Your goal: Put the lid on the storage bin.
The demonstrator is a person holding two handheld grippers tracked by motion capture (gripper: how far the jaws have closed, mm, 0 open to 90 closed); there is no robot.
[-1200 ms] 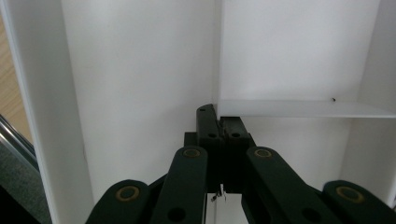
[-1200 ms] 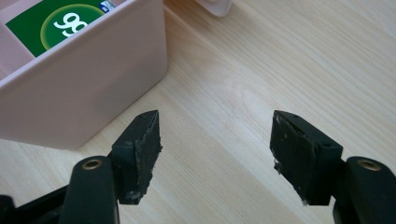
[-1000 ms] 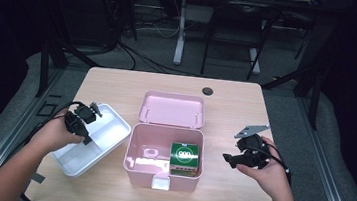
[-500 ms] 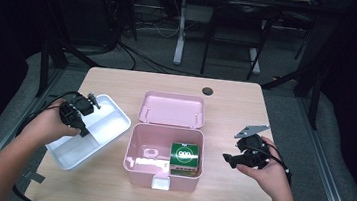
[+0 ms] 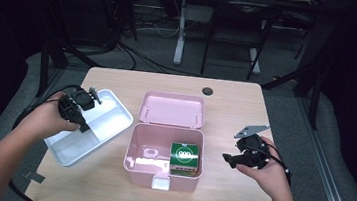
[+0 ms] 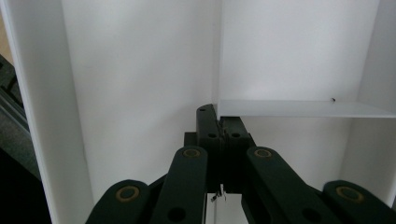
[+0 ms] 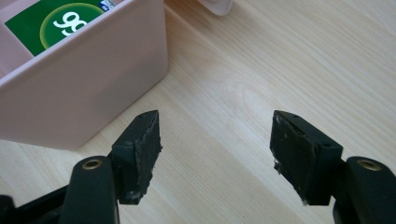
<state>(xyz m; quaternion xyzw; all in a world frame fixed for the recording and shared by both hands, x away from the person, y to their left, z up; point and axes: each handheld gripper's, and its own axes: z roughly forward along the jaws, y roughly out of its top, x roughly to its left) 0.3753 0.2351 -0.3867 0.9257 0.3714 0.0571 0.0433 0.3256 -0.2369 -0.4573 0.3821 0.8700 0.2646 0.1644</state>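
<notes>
Table [image 5: 107, 183] lit evenly from above; room behind it dark, nearly black. High view soft, slightly grainy. Ahead of the left gripper [image 6: 219, 130] the white tray [image 6: 140, 84] reads bright, faintly washed out, its nearest links possibly out of focus. Around the right gripper [image 7: 215, 140] wood grain is sharp, shadows faint.

Bare table [image 5: 235, 116] lies right of the pink box [image 5: 131, 168]; the white tray [image 5: 108, 123] crowds its left edge.
</notes>
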